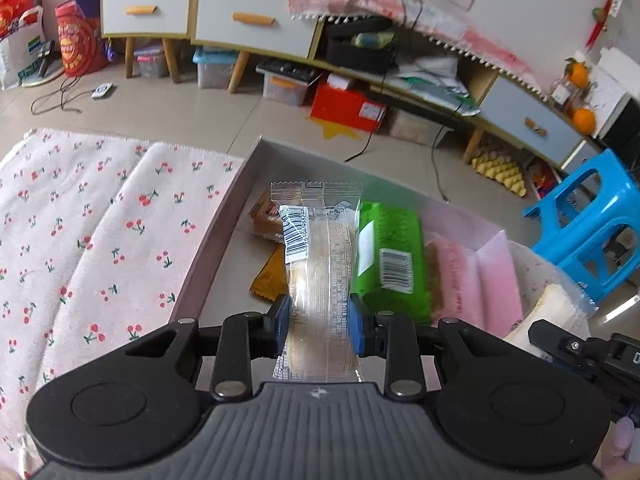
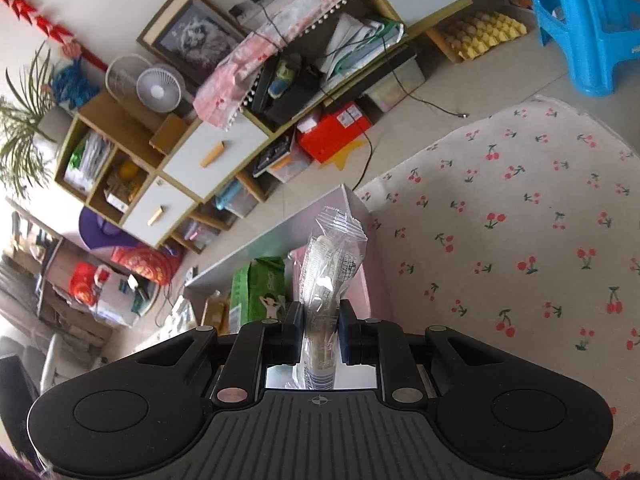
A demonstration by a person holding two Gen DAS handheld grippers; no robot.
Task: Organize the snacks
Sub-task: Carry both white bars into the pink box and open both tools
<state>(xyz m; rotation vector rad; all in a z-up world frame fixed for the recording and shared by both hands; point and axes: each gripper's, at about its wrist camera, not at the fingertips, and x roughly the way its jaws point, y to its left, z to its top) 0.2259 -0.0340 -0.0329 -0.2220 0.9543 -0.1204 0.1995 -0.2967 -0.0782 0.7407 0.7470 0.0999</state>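
My left gripper (image 1: 319,322) pinches a clear packet (image 1: 316,264) over the box (image 1: 208,248), above the green pack (image 1: 390,256). My right gripper (image 2: 320,330) clamps a second packet (image 2: 328,276) edgewise near the box corner. Risk: thin, slick film slipping out, or a release landing on the box's wall and tipping onto the cloth (image 1: 80,220).

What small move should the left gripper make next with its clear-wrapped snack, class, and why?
Probably lower it into the box and release. The left gripper holds the clear-wrapped snack above a free strip of floor beside the green packet.
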